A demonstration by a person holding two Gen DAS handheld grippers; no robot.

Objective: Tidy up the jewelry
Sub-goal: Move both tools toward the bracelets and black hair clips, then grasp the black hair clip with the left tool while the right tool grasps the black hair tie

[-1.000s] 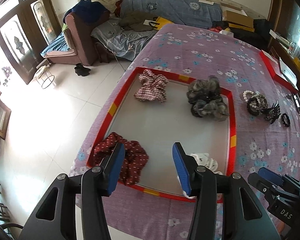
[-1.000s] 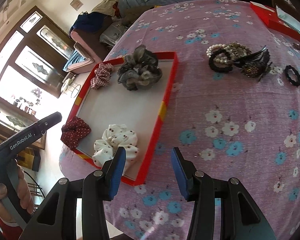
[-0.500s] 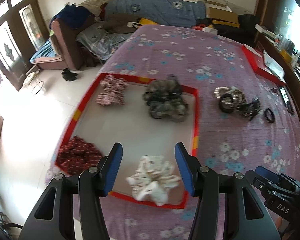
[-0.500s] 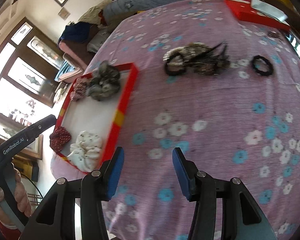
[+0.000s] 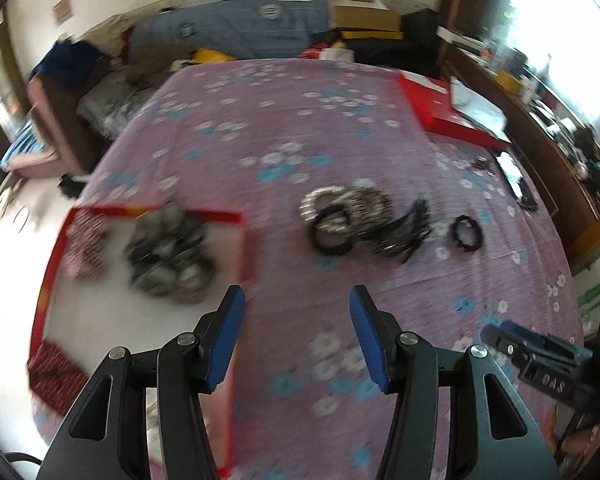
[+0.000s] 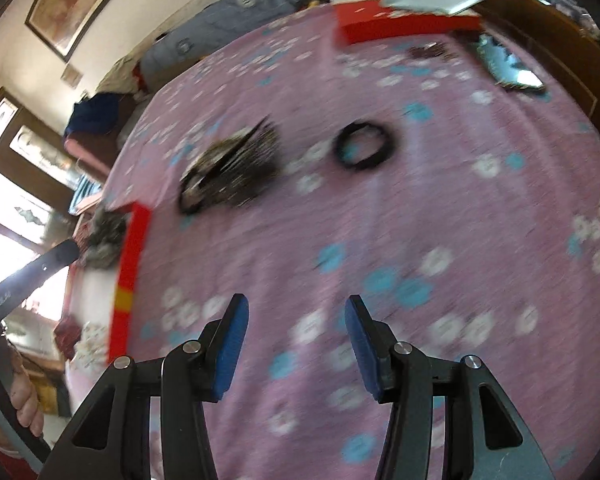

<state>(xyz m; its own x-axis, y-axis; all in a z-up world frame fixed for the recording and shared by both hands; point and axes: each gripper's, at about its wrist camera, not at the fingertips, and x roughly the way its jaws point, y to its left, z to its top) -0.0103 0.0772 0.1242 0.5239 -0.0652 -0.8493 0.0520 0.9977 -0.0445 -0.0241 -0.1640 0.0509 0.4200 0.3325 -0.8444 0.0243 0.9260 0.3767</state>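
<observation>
A red-rimmed white tray (image 5: 242,240) lies at the left of a purple flowered cloth and holds a grey scrunchie (image 5: 168,256), a checked one (image 5: 86,242) and a dark red one (image 5: 56,368). A heap of bracelets and dark hair clips (image 5: 360,220) (image 6: 232,168) lies loose on the cloth, with a black ring-shaped hair tie (image 5: 466,233) (image 6: 364,146) to its right. My left gripper (image 5: 296,332) hovers open over the cloth just right of the tray. My right gripper (image 6: 296,340) is open above bare cloth, short of the black tie. Both hold nothing.
A red box (image 5: 448,116) with papers on it sits at the cloth's far right, and a phone (image 5: 516,180) lies near the right edge. A sofa piled with bedding (image 5: 236,36) stands behind. A hand (image 6: 20,400) holding the left gripper's handle shows in the right wrist view.
Both grippers have swept to the right, off the tray and over the cloth towards the loose heap. The tray slid to the left of both views. The jaws stayed open and empty.
</observation>
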